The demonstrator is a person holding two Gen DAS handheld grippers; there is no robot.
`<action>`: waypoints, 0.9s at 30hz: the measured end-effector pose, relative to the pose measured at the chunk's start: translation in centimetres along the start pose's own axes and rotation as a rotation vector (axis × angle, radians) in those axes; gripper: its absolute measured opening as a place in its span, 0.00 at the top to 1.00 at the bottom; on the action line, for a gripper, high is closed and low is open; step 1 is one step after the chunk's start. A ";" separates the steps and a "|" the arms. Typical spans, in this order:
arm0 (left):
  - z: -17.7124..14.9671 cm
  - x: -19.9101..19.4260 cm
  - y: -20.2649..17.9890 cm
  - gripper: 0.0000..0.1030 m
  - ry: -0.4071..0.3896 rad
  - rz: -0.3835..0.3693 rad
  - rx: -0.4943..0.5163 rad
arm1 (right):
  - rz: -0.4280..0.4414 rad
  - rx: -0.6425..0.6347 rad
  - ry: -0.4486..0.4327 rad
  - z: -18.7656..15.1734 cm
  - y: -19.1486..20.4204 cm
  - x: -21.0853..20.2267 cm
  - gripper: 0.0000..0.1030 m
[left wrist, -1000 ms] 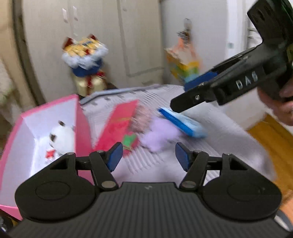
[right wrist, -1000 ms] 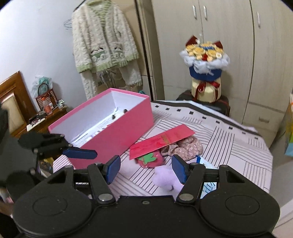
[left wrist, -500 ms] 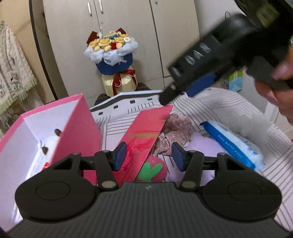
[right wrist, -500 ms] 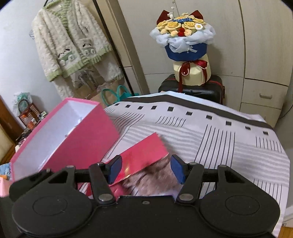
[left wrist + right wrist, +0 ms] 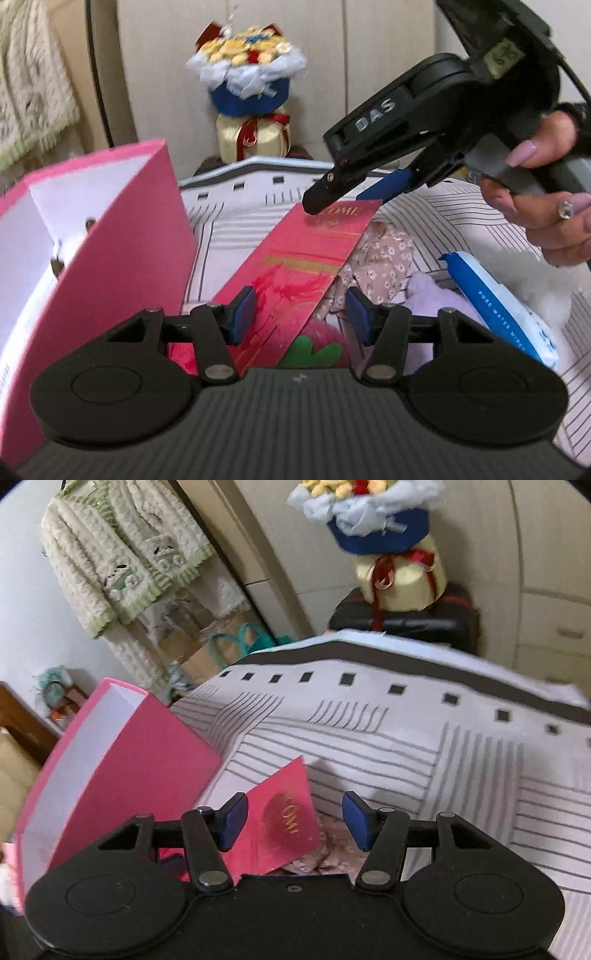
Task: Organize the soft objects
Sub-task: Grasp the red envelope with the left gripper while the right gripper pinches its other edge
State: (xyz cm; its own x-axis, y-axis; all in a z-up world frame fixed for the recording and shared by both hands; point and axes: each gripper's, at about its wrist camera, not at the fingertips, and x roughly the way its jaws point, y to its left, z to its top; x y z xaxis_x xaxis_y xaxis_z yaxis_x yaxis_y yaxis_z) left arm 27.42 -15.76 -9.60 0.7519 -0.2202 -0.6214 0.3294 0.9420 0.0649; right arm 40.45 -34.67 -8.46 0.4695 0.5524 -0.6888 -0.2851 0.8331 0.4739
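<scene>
Red envelope [image 5: 303, 273] overlies floral fabric [image 5: 380, 254] beside pink box [image 5: 122, 266].

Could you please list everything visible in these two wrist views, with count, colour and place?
Box: one, pink outside, white inside, left on the bed.
White plush: one, inside the box, mostly hidden.
Card: one, red with gold print, lying over the soft items.
Floral cloth: one, beige-pink, right of the card.
Strawberry plush: one, red with green leaf, under the card's near end.
Purple plush: one, lilac, beside the cloth.
Wipes pack: one, blue and white, right.
Bedspread: one, white with grey stripes.
Bouquet: one, yellow and blue, behind the bed.
Cardigan: one, cream-green, hanging.
Left gripper: open, over the card.
Right gripper: open, at the card's far end.
</scene>
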 end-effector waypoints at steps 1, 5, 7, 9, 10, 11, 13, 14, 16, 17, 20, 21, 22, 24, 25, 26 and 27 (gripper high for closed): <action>0.0 0.1 0.0 0.49 0.000 -0.002 -0.008 | 0.027 0.018 0.013 0.1 -0.3 0.3 0.40; 0.1 0.4 0.1 0.64 -0.006 0.024 -0.015 | 0.080 0.054 0.024 -0.2 -0.4 0.5 0.61; 0.2 0.2 0.3 0.68 -0.015 0.014 -0.023 | 0.094 0.046 0.012 -0.5 -0.3 -0.1 0.77; 0.2 -0.2 0.3 0.74 -0.020 0.001 -0.024 | 0.125 0.070 -0.001 -0.7 -0.5 -0.8 0.82; 0.2 -0.4 0.1 0.76 -0.024 -0.004 -0.019 | 0.134 0.069 -0.009 -0.9 -0.4 -1.3 0.86; 0.1 -0.6 0.0 0.79 -0.030 -0.009 -0.013 | 0.135 0.061 -0.016 -1.1 -0.1 -1.8 0.88; 0.0 -1.1 -0.3 0.80 -0.039 -0.020 -0.004 | 0.132 0.045 -0.030 -1.5 0.5 -2.9 0.91; -0.1 -1.5 -0.5 0.81 -0.049 -0.021 0.006 | 0.133 0.040 -0.040 -1.8 0.7 -3.5 0.91; -0.2 -2.3 -0.5 0.81 -0.066 -0.030 0.009 | 0.144 0.039 -0.065 -2.2 1.3 -4.9 0.94; -0.2 -2.6 -0.5 0.81 -0.075 -0.037 0.010 | 0.155 0.042 -0.079 -2.6 1.5 -5.7 0.95; -0.2 -3.6 -0.6 0.82 -0.099 -0.056 0.021 | 0.154 0.038 -0.113 -3.6 2.5 -7.8 0.96; -0.3 -3.8 -0.6 0.82 -0.105 -0.067 0.021 | 0.144 0.039 -0.122 -4.0 2.8 -8.5 0.96; -0.4 -4.0 -0.6 0.82 -0.108 -0.073 0.020 | 0.142 0.038 -0.129 -4.4 3.1 -9.0 0.96; -0.5 -4.2 -0.9 0.85 -0.118 -0.073 0.033 | 0.140 0.039 -0.135 -5.2 3.4 -9.8 0.96; -0.6 -4.2 -1.0 0.85 -0.123 -0.071 0.039 | 0.136 0.044 -0.134 -5.6 3.6 -10.2 0.96; -0.7 -4.2 -1.1 0.86 -0.124 -0.085 0.045 | 0.125 0.047 -0.130 -6.0 3.8 -10.5 0.96; -0.8 -4.3 -1.2 0.86 -0.124 -0.087 0.047 | 0.111 0.054 -0.126 -6.2 3.9 -10.6 0.96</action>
State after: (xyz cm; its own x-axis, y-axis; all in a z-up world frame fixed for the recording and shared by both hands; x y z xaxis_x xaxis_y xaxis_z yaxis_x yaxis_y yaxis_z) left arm 23.35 -15.75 -7.67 0.7834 -0.3329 -0.5249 0.4205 0.9058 0.0531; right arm 29.16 -37.10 -2.68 0.5393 0.6308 -0.5580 -0.2973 0.7625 0.5746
